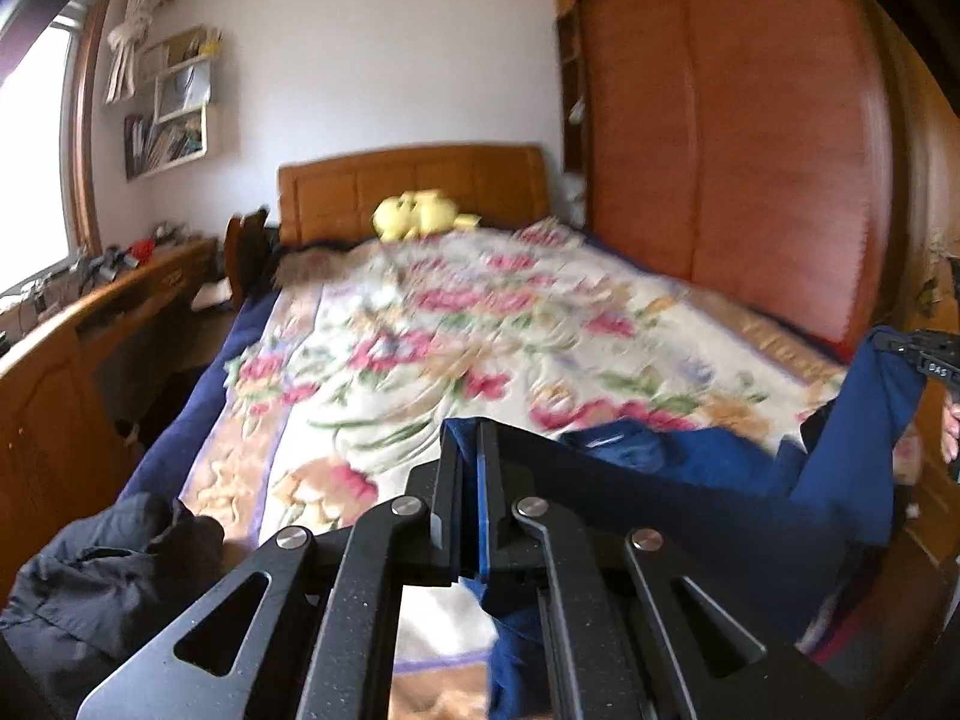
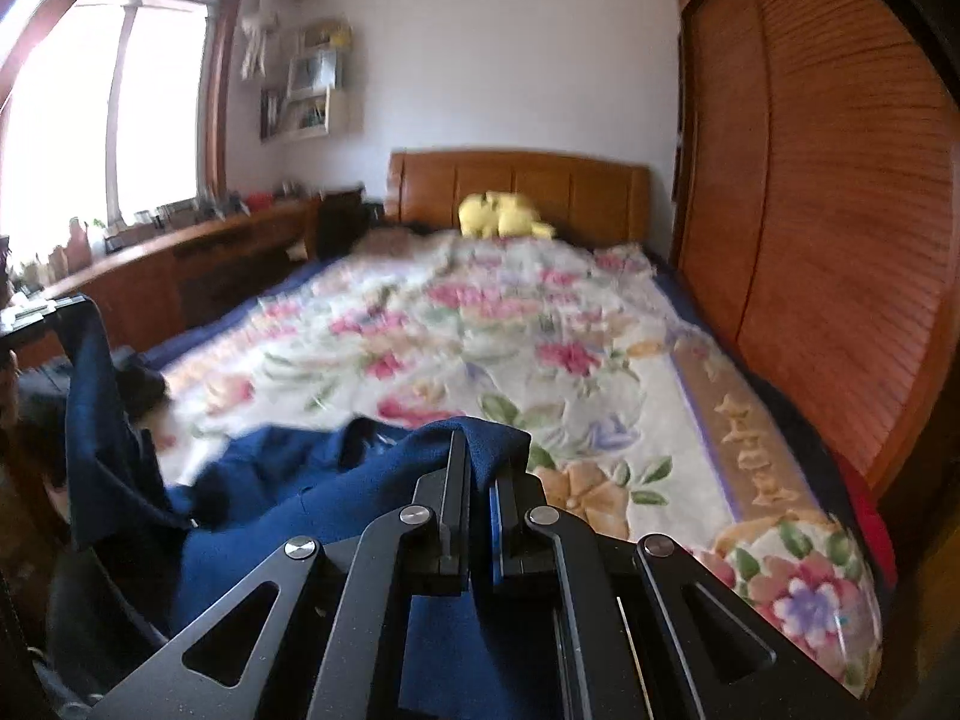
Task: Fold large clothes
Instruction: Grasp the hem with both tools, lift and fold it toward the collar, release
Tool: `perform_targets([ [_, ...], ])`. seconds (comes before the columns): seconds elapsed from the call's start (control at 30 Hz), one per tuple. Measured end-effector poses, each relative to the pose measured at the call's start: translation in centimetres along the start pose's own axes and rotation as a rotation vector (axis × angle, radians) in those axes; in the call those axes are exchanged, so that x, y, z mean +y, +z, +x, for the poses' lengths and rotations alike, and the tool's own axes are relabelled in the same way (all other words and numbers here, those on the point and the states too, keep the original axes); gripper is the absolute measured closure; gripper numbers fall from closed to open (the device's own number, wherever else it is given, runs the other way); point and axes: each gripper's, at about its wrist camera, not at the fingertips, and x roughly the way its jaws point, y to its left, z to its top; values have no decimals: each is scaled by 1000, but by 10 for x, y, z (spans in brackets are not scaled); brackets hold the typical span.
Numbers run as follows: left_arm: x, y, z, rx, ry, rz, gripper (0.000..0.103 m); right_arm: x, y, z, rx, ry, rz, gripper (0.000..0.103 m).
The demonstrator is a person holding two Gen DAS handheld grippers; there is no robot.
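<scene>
Two grippers: both clamped on one blue garment, which hangs between them over the near end of the bed
Left wrist view, grip: left gripper has its jaws pressed together on an edge of the blue cloth; fabric shows in the slit between the pads and trails down below them
Left wrist view, surroundings: floral blanket covers the bed; a dark garment lies bunched at the near left corner; the right gripper shows at the far right edge, pinching another corner; fingers of the person peek in beside it
Right wrist view, grip: right gripper likewise closed tight on a blue fold draped over its tips; the left gripper is at the left edge, cloth hanging from it
Handling: likely soft, limp and fairly light; sags between holds; best taken at corners or hems, held well apart to keep it spread
Only in left view: the dark garment's full heap; the person's fingers
Only in right view: a window; the blanket's gold border; a yellow plush shows in both
</scene>
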Motion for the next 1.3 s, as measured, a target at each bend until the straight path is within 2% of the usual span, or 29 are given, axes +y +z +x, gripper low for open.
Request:
perform_targets([
  [0.2, 9, -6, 80, 89, 21, -36, 99, -7, 16, 110, 80, -19, 8, 99],
  [0.33, 13, 8, 109, 91, 25, -40, 99, 1, 34, 133, 76, -37, -15, 99],
  [0.43, 12, 22, 126, 57, 64, -23, 99, 5, 47, 162, 69, -60, -17, 99],
  [0.5, 7, 23, 146, 71, 85, -23, 99, 0, 40, 183, 87, -64, 11, 99],
  [0.57, 1, 14, 160, 97, 44, -28, 99, 3, 26, 206, 144, -53, 26, 99],
  [0.63, -8, -1, 171, 125, 31, -20, 99, 11, 5, 228, 223, -68, -11, 99],
  [0.73, -15, -16, 181, 154, 31, -6, 99, 20, -18, 236, 262, -99, -45, 99],
  [0.83, -16, -30, 187, 191, 4, -26, 99, 20, -20, 229, 262, -104, -32, 99],
  [1.0, -23, -42, 184, 192, -19, -18, 79, 22, -9, 224, 258, -87, -26, 94],
  [1.2, -33, -48, 165, 152, -74, -42, 73, 33, -12, 218, 257, -76, -35, 90],
  [1.23, -34, -48, 163, 148, -81, -41, 72, 34, -12, 216, 258, -77, -30, 86],
  [1.3, -38, -49, 155, 132, -86, -19, 72, 33, -12, 210, 249, -87, -14, 69],
])
